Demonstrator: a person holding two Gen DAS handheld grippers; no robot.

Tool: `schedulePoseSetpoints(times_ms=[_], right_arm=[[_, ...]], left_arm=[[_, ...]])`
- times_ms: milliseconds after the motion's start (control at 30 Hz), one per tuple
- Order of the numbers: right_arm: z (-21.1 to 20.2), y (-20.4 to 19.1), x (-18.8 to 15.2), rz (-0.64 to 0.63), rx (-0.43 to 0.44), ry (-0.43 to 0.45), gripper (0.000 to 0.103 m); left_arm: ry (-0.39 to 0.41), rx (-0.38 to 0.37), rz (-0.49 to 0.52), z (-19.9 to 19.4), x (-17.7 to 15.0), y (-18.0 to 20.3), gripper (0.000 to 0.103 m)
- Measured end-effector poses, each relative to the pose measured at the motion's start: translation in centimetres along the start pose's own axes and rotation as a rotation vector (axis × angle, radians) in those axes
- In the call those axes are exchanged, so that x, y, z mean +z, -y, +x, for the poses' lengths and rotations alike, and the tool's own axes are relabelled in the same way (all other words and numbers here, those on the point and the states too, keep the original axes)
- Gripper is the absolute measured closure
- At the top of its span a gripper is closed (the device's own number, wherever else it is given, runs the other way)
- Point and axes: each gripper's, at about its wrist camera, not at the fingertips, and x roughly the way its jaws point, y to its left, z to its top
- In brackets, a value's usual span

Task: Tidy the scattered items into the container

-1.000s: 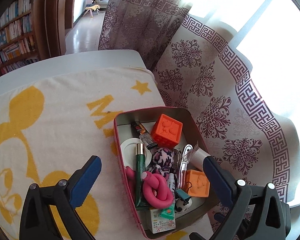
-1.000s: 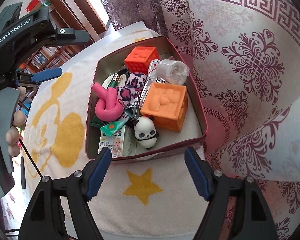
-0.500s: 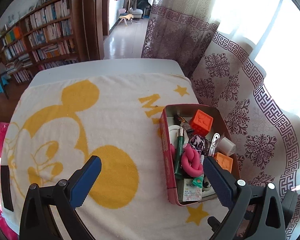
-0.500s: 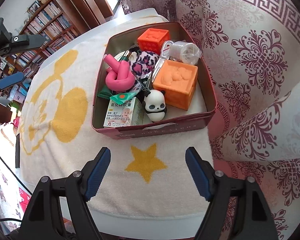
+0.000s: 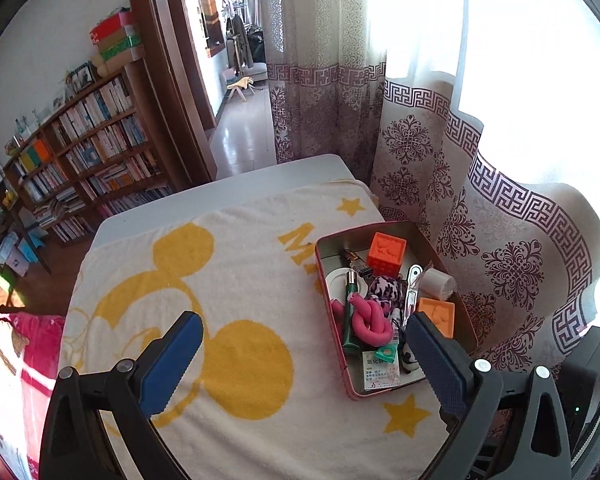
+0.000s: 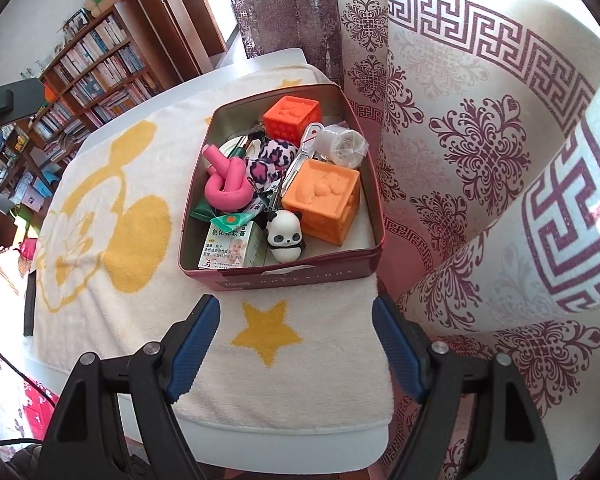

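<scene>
A lived-in room: bookshelves [image 5: 80, 152] on the far left, patterned curtains [image 6: 480, 128] along the right, and a table draped in a cream towel [image 5: 236, 280] with yellow cartoon print.

The tin [image 6: 284, 274] sits at the towel's right edge, close against the curtains. In it I can see two orange blocks [image 6: 320, 196], a pink knot [image 6: 226, 184], a spotted scrunchie [image 6: 270, 162], a panda [image 6: 285, 236], a small box [image 6: 230, 246], a wrapped roll [image 6: 346, 144], a green tube [image 5: 350, 308] and some clippers. I see nothing loose anywhere on the towel in either view, so I judge the tidying finished, with at most a lid or a final check left; no lid is visible.

My left gripper [image 5: 300, 360] hangs high over the towel's middle, jaws spread wide and empty. My right gripper [image 6: 296, 348] hovers at the near edge, just short of the tin, also wide apart with nothing held.

Compared with a second ago, both cameras have pulled back and up: the tin is smaller in the left view, far more of the room shows, and the contents lie as they did.
</scene>
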Motion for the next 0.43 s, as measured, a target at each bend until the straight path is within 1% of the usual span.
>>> schedulePoseSetpoints(times_ms=[67,167,233,333,433], right_arm=[[-0.2,0.2,-0.1,0.000,0.000,0.003,0.021],[-0.4,0.7,-0.3,0.007,0.000,0.005,0.021],[-0.5,1.1,-0.5,0.014,0.000,0.007,0.021],[-0.6,1.6,-0.7,0.026,0.003,0.004,0.021],[-0.5,2.0,-0.9,0.040,0.007,0.000,0.021]], left_arm=[[-0.015,-0.038,-0.011,0.1,0.1,0.3,0.000],[-0.057,-0.115,-0.036,0.6,0.1,0.7,0.000],[-0.068,-0.146,-0.043,0.8,-0.1,1.0,0.000],[-0.074,-0.160,-0.033,0.9,-0.3,1.6,0.000],[-0.073,-0.137,-0.011,0.9,-0.6,2.2,0.000]])
